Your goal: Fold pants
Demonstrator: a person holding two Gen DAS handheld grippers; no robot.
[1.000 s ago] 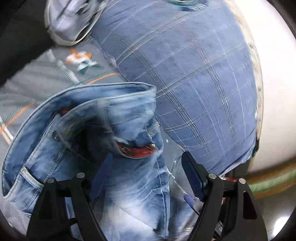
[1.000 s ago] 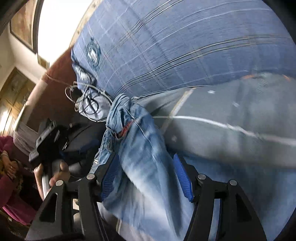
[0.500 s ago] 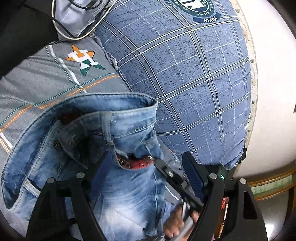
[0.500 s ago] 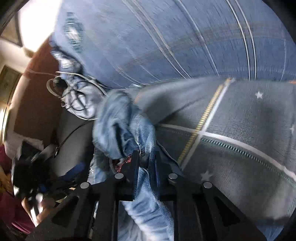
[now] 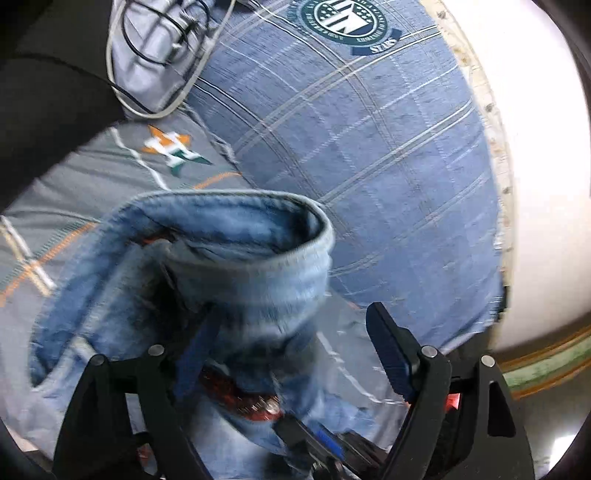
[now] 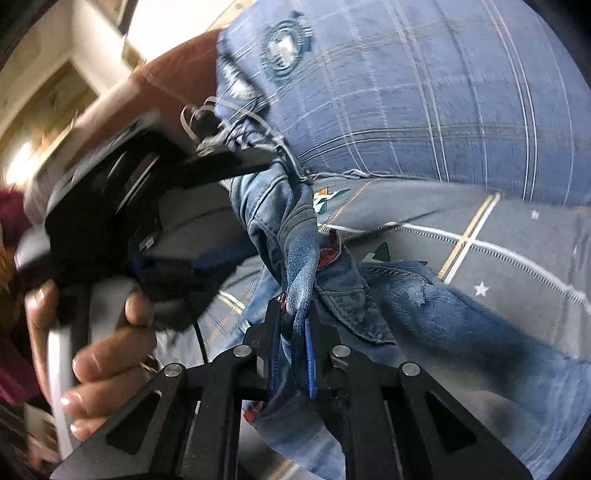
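The jeans sit bunched on the grey bedsheet, just below the blue plaid pillow. The right gripper has its jaws clamped tight on a twisted bit of the waistband. The left gripper has its jaws wide apart around the blurry denim. A tangle of cables lies beside the pillow's top left corner.

Ahead of the left gripper: blue plaid pillow with a round green emblem, lying on a grey bedsheet that has orange-white lines and a star logo. Far ahead-left: grey pouch with coiled cables. White wall to the right.
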